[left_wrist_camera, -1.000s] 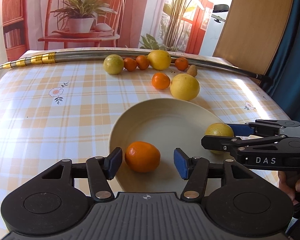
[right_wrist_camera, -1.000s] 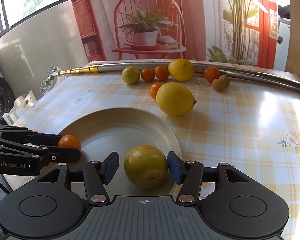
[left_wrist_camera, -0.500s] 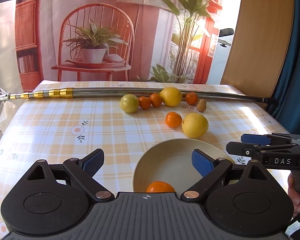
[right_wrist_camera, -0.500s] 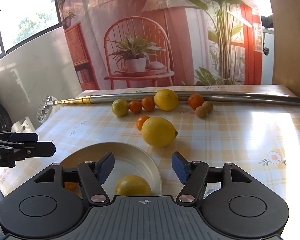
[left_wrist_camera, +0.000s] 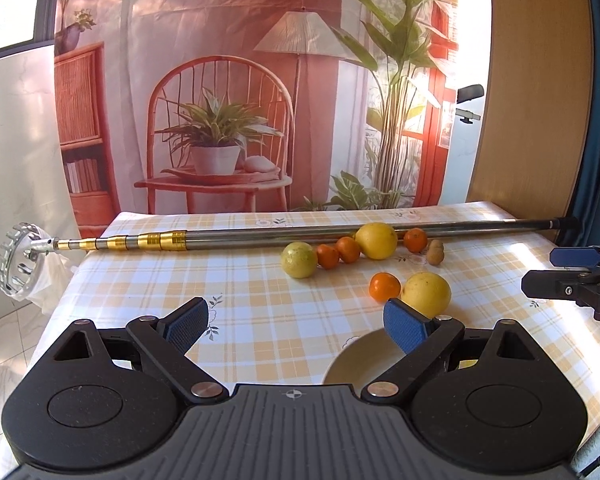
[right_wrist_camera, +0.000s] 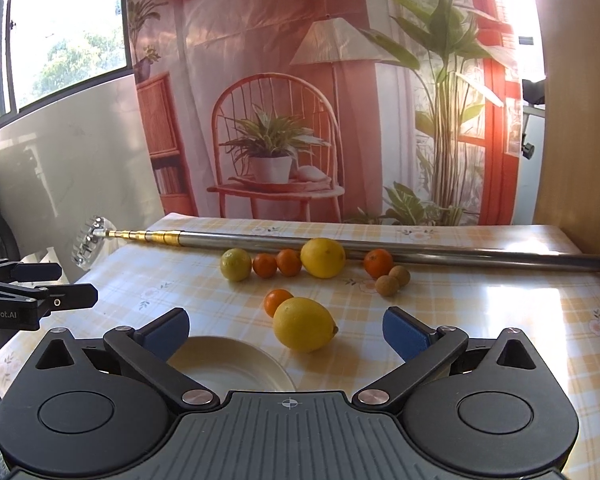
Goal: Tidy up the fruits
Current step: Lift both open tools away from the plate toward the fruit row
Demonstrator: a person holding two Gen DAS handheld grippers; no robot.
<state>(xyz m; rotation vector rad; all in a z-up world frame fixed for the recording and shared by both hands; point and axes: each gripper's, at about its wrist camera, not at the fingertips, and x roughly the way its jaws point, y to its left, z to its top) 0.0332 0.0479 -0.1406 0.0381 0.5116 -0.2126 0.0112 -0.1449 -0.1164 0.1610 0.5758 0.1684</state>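
both grippers, the left gripper (left_wrist_camera: 296,322) and the right gripper (right_wrist_camera: 286,330), are held above the table (right_wrist_camera: 480,312) with jaws wide open and empty, probably to reach the lemon (right_wrist_camera: 304,323) lying just beyond the plate (right_wrist_camera: 236,364).

A plate (right_wrist_camera: 236,368) sits at the near edge of a table (right_wrist_camera: 480,320), with a lemon (right_wrist_camera: 304,324) just behind it and a mandarin (right_wrist_camera: 277,300) touching the lemon's far side; further back, a row of fruit (right_wrist_camera: 300,263) lies against a long pole (right_wrist_camera: 420,251)
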